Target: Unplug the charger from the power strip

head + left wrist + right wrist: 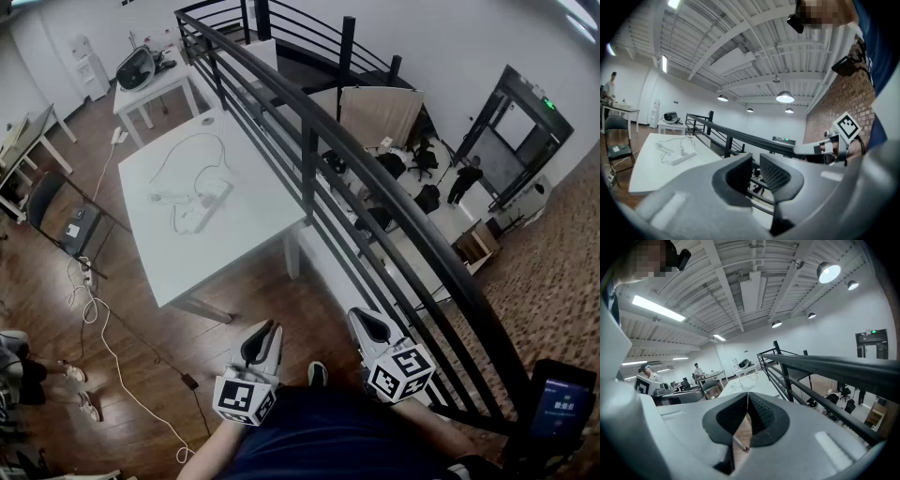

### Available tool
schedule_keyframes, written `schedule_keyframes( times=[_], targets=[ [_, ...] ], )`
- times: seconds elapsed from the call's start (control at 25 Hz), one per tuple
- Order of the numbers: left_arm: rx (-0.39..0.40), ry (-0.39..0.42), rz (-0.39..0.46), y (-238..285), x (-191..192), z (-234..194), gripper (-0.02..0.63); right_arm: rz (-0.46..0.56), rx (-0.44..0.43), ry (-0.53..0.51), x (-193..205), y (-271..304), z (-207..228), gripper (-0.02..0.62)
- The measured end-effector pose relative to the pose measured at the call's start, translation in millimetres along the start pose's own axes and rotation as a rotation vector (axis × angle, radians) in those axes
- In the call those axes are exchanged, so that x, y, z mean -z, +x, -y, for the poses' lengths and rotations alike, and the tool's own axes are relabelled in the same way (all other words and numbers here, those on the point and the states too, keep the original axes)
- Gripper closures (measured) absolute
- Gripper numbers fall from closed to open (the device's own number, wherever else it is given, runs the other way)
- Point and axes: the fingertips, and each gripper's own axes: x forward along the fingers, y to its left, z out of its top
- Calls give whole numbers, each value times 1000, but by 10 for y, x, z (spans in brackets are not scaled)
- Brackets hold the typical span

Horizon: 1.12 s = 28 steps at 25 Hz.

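- Head view shows the power strip (208, 202) lying near the middle of the white desk (234, 258), well apart from both tools, which hang over the wooden floor past the desk's near edge.
- The left hand-held gripper (266, 330) points toward that near edge. In the left gripper view its jaws stand a narrow slit apart with nothing between them.
- The right hand-held gripper (362, 316) sits just beside the black railing (375, 211). In the right gripper view its pads meet, and it holds nothing.
- In the left gripper view the charger (684, 151) stands upright on the strip, plugged in, with a thin white cable (663, 146) looping toward the desk's far edge.
- Each tool's cube (246, 400) bears black-and-white square markers, not words.
- A phone (562, 405) at the lower right shows bright characters too small to read, and a green sign (547, 103) over the far doorway is equally illegible.
- From the head view the charger merges with the strip and cannot be told apart.
- In the right gripper view the desk is distant, and the things on it are too small to make out.
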Motion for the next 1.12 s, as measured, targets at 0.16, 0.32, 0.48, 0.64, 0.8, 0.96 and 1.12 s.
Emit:
schedule_keyframes(
  times=[0.16,0.32,0.48,0.64,0.8,0.96,1.12],
  targets=[
    [-23,-1,-3,-40,-49,-4,552,-2,-12,10,-60,48,12,583],
    [-88,-41,-12,-119,16,-280,551,-36,-51,6,10,287,-84,583],
    [-125,-97,-22,-91,160,-657,551,-78,-67,-9,105,652,-154,583],
    [-105,-110,-17,67,156,-1113,551,-101,-41,-26,66,1153,-207,583],
    [-73,-82,-2,334,-53,-1708,551,-99,-6,-52,-162,1720,-290,583],
    [-88,-100,15,507,-421,-2507,551,-136,9,-83,-428,2369,-509,583],
    [-94,-114,8,634,-537,-3175,549,-150,13,-88,-510,3005,-684,583]
  ],
)
